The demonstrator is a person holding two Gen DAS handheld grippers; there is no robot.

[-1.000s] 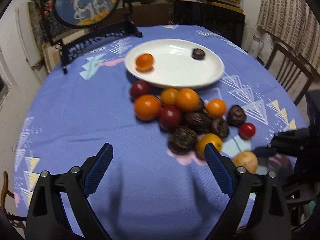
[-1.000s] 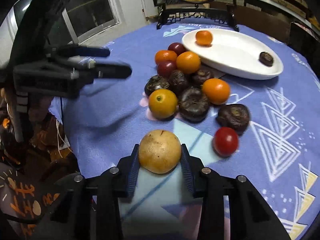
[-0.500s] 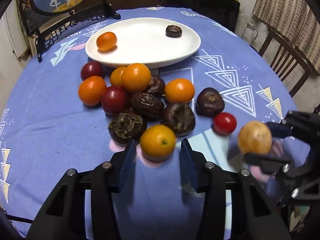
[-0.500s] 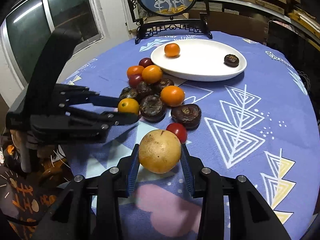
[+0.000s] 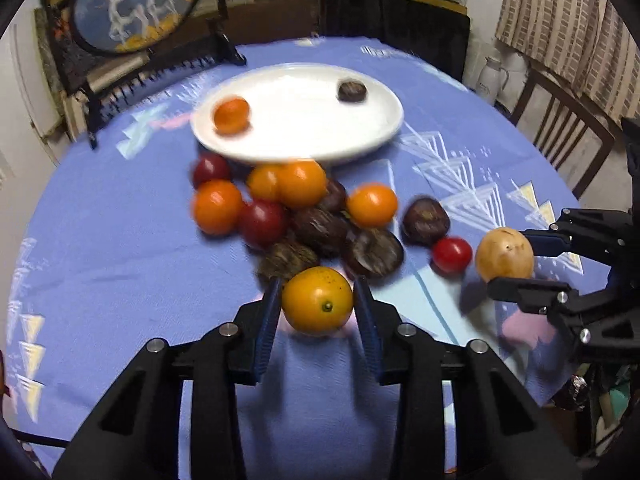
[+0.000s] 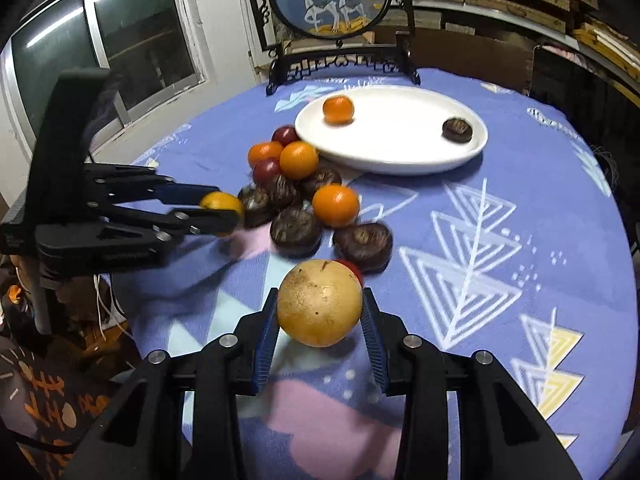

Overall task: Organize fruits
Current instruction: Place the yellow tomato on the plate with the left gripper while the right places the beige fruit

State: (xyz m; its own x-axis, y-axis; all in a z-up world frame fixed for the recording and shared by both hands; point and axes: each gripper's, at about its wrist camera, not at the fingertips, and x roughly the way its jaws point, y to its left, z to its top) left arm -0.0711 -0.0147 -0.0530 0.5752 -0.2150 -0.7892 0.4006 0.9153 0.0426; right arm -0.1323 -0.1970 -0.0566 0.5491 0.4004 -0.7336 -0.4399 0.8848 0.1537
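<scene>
Left-wrist view: at six o'clock the left gripper [image 5: 318, 304] is closed on a yellow-orange citrus [image 5: 317, 300], pads pressed to both its flanks; the fruit is judged just lifted or about to be, so it is best raised straight up before being carried, lest the dark wrinkled fruit [image 5: 288, 260] touching it at twelve o'clock be dragged along. At three o'clock the right gripper [image 5: 510, 258] is clamped on a tan round fruit [image 5: 505, 254], held clear of the cloth; a level carry toward the white plate [image 5: 384, 128] at twelve o'clock is advised, over the heap rather than through it. On the plate an orange [image 5: 231, 115] and a dark fruit [image 5: 352, 91] lie well apart, so sorting by kind seems intended. Motion blur smears the heap; in the right-wrist view a small red fruit [image 6: 354, 268] is mostly hidden behind the tan one; whether the citrus is off the tablecloth [image 5: 100, 240] cannot be told.
</scene>
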